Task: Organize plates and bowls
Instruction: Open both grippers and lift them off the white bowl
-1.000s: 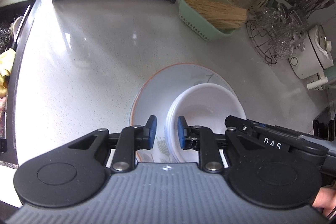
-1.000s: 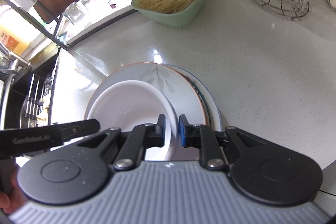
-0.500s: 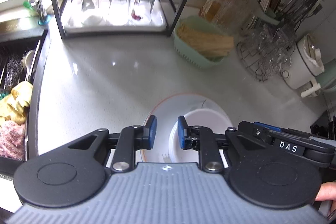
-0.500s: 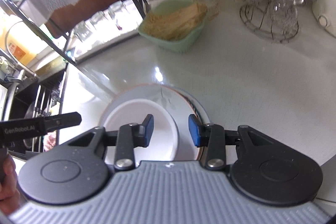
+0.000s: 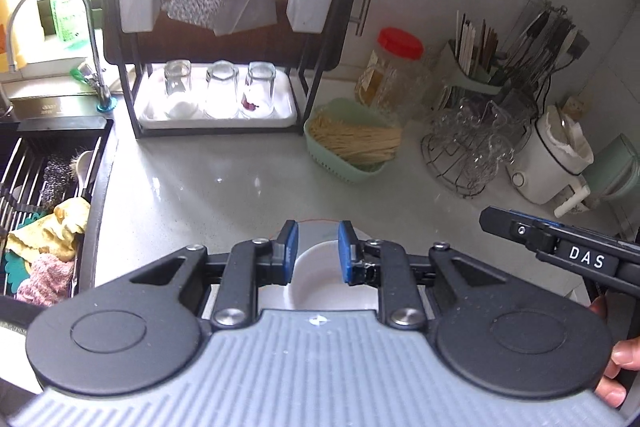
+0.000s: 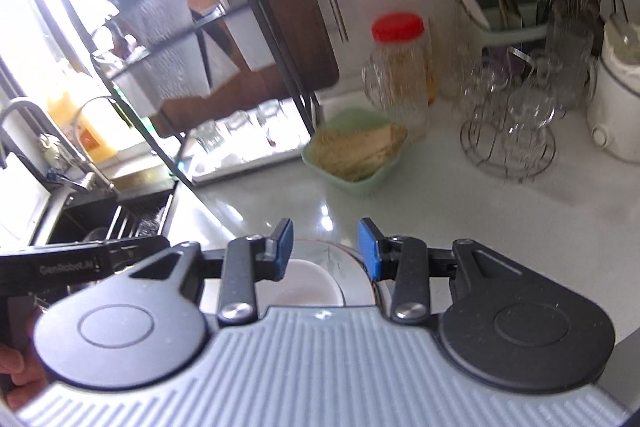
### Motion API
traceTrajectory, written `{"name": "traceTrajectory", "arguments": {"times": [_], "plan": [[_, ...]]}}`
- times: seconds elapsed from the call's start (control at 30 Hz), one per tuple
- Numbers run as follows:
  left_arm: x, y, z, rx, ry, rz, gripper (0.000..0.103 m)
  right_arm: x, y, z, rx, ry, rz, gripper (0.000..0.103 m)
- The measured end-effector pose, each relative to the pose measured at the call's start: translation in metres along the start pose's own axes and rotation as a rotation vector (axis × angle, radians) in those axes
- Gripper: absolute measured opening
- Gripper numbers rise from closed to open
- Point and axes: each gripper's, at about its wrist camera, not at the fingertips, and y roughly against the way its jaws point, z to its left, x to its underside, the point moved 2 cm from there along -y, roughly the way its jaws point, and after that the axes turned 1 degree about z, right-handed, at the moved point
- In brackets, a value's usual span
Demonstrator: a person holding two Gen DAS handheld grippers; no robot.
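Observation:
A white bowl [image 5: 320, 279] sits in a stack of plates [image 5: 316, 229] on the grey counter, mostly hidden below my left gripper [image 5: 318, 251], which is open, empty and raised above it. In the right wrist view the same bowl [image 6: 300, 285] rests on a leaf-patterned plate [image 6: 344, 261] with an orange rim. My right gripper [image 6: 326, 251] is open and empty above them. The right gripper's body [image 5: 560, 251] shows at the right of the left wrist view.
A black dish rack [image 5: 216, 95] with upturned glasses stands at the back. A green basket [image 5: 352, 147] of noodles, a red-lidded jar [image 5: 394, 71], a wire rack of glasses [image 5: 468, 151] and a white cooker [image 5: 552, 159] lie right. The sink [image 5: 44, 195] is left.
Both grippers have lifted up and back from the bowl and plates. The right gripper has opened and let go of the bowl's rim; the left gripper has opened slightly wider.

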Motion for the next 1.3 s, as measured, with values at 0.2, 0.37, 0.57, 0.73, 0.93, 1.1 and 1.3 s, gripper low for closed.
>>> {"name": "traceTrajectory", "arguments": {"times": [0.2, 0.37, 0.57, 0.73, 0.93, 1.1, 1.3], "plan": [[0.022, 0.048, -0.031, -0.056, 0.011, -0.079, 0.024, -0.001, 0.044, -0.002, -0.025, 0.083, -0.070, 0.039], [0.042, 0.076, -0.057, -0.081, -0.012, -0.117, 0.024, 0.007, 0.075, -0.011, -0.038, 0.120, -0.109, 0.039], [0.069, 0.102, -0.077, -0.102, 0.012, -0.153, 0.024, 0.022, 0.102, -0.023, -0.058, 0.131, -0.142, 0.039], [0.090, 0.120, -0.088, -0.136, 0.038, -0.173, 0.024, 0.035, 0.121, -0.032, -0.079, 0.138, -0.160, 0.039], [0.121, 0.131, -0.101, -0.158, 0.052, -0.182, 0.024, 0.055, 0.136, -0.044, -0.091, 0.145, -0.171, 0.039], [0.145, 0.128, -0.104, -0.143, 0.087, -0.150, 0.024, 0.074, 0.137, -0.055, -0.095, 0.111, -0.142, 0.039], [0.168, 0.129, -0.107, -0.148, 0.074, -0.136, 0.024, 0.094, 0.142, -0.060, -0.079, 0.120, -0.144, 0.040]]}}
